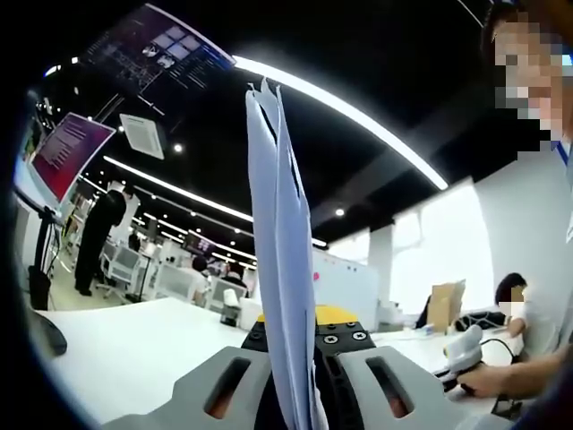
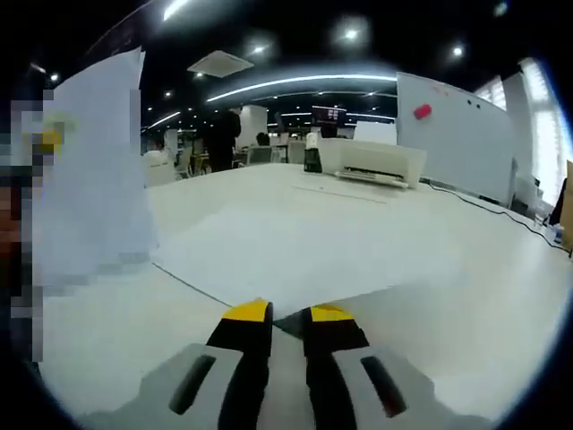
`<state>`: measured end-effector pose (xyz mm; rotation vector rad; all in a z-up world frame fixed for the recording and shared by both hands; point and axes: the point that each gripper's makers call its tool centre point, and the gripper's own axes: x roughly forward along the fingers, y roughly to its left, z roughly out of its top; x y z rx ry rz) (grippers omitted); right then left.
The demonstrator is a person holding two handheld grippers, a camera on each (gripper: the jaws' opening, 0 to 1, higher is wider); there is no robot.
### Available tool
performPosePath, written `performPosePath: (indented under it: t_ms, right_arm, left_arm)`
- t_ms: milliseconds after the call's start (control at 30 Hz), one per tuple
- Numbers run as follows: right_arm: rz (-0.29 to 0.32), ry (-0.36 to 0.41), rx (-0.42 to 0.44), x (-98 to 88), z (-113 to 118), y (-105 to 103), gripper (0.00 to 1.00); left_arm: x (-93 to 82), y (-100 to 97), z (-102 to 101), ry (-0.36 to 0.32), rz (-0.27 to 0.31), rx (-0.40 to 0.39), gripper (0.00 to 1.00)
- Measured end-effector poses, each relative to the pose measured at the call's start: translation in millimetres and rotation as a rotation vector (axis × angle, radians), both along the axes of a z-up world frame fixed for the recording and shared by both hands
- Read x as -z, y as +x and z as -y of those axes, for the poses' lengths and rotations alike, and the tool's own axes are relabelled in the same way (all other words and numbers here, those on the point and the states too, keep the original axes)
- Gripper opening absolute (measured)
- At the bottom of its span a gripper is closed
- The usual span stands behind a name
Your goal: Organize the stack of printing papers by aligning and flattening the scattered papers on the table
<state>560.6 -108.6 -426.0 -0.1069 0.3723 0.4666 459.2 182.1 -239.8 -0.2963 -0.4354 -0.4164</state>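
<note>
White and wide, the table [image 2: 358,260] spreads out ahead of both grippers in a big office with bright strip lights, screens and people at desks far behind.

The left gripper [image 1: 300,358] has its jaws squeezed together on a stack of papers [image 1: 277,251]. The papers stand straight up between the jaws, edge-on to the camera, and rise high above the tips. At the top, the sheets do not line up; a few edges poke out at different heights and fan apart a little.

The right gripper [image 2: 286,315] sits low over the table with its yellow-tipped jaws almost touching, and nothing is between them. Off to its left, the same papers [image 2: 94,170] show as a broad, pale, upright sheet, standing near the table.

Paper like this is light and thin. It probably bends and flops easily, and single sheets can slip out, since they are smooth. A firm pinch near the bottom edge, as the left gripper has now, should keep the stack together. I think tapping the lower edge on the table would make the sheets line up.
</note>
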Motion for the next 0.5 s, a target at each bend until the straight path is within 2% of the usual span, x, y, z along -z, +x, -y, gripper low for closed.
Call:
performPosePath:
  t_ms: [100,367,500]
  right_arm:
    - [0.019,-0.029,-0.001,-0.3,-3.2,-0.5,0.04]
    - [0.027,-0.04,0.002,-0.7,-2.1,-1.5,0.0]
    - [0.031,-0.021,0.005,-3.6,-1.6,-3.5,0.0]
  left_arm:
    - [0.0,0.4,0.6,0.002,-0.001,0.0,0.06]
    - [0.4,2.1,0.3,0.002,-0.006,-0.001,0.06]
    - [0.0,2.7,1.2,0.003,-0.006,0.001,0.06]
